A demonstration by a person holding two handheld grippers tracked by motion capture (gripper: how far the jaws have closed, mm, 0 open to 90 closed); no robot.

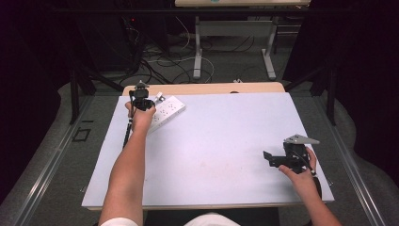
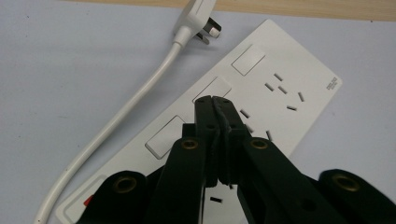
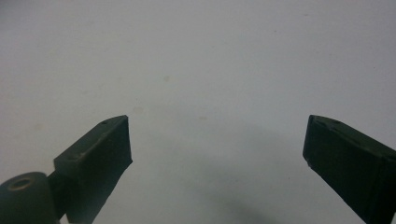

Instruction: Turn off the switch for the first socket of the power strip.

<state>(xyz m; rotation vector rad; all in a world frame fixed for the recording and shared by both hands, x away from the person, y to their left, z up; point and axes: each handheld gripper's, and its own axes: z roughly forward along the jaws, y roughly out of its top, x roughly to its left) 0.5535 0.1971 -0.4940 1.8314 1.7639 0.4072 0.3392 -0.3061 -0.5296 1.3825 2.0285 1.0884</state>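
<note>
Your left tongs (image 2: 215, 100), closed together, hover over the power strip (image 2: 261, 93); press its switch (image 2: 218, 88) squarely. Keep the right tongs (image 3: 217, 149) spread apart, clear.

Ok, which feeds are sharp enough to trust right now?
Left gripper view is crisp on the power strip and plug; right gripper view is dim, its jaws soft-edged over the bare mat; high view is clear, dark around the table.

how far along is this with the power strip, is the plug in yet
Nothing looks done: the plug lies loose beside the power strip. In hand: the left gripper, jaws shut, is over the strip's switches. Left: whatever follows; the right gripper waits open above bare table.
</note>
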